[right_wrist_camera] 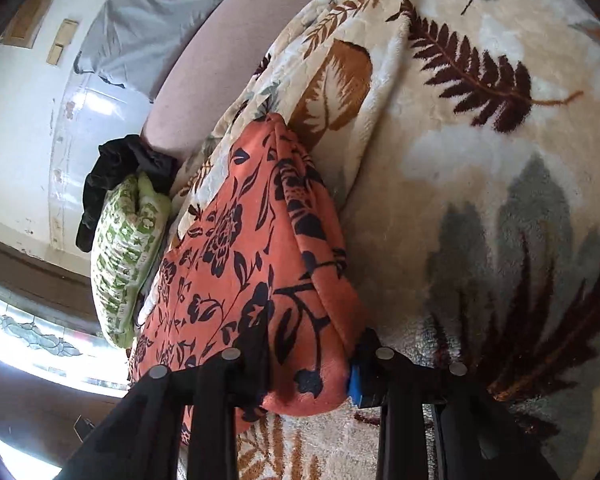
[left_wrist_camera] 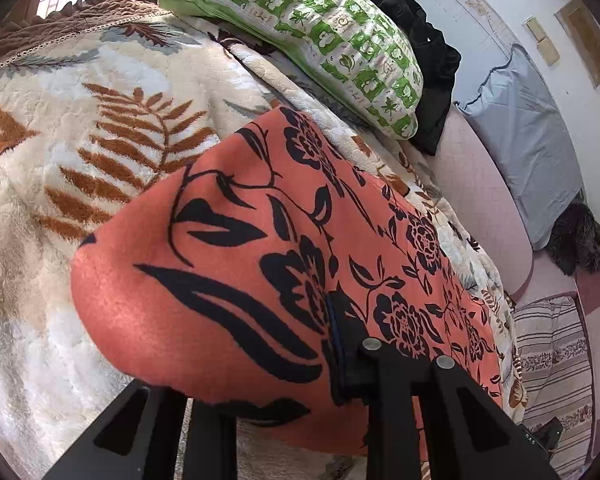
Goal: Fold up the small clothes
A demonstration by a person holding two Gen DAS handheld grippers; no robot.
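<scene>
Right tool (right_wrist_camera: 308,364) clamped on orange floral cloth (right_wrist_camera: 236,264) edge, left tool (left_wrist_camera: 260,368) gripping opposite edge

Orange floral garment (left_wrist_camera: 228,280): soft matt cloth, faint nap. Leaf-print blanket (left_wrist_camera: 100,128): thick plush fleece. Green pillow (left_wrist_camera: 300,40): smooth printed cotton.

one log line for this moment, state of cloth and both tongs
stage: fold grasp | orange floral cloth: on leaf-print blanket | left tongs: shut on cloth edge | right tongs: shut on cloth corner

Right gripper (right_wrist_camera: 306,376) jaws clamping orange floral cloth (right_wrist_camera: 252,264), leaf-print blanket (right_wrist_camera: 480,160) beneath
</scene>
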